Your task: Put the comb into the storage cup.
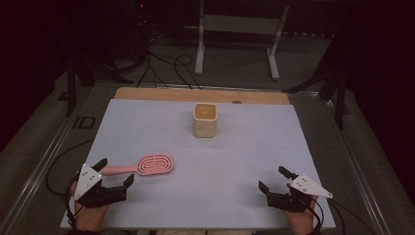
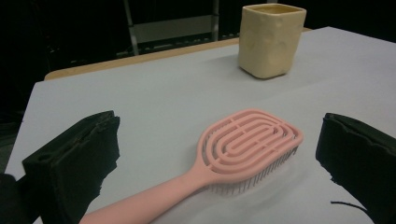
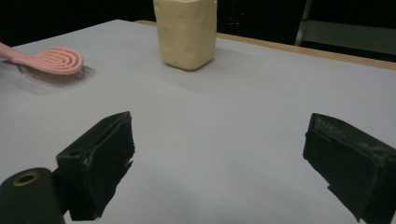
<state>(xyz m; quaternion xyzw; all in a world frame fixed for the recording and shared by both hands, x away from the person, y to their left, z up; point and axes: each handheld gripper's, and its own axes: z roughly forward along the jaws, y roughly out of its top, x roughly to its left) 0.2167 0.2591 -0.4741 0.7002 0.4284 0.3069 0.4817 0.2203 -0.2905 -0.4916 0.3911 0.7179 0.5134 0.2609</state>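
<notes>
Item one, the white table sheet, laid flat as my work surface; item two, a cream square cup, upright near its far edge with mouth up, likely there to receive something. Item three, a pink hairbrush, bristles down at near left, its handle running between the wide-open jaws of my left gripper, untouched. My right gripper, equally open and empty, rests at near right, well apart from both.

The pink hairbrush handle runs off the bottom edge of the left gripper view; the cream cup is cropped at the top edge of the right gripper view.
</notes>
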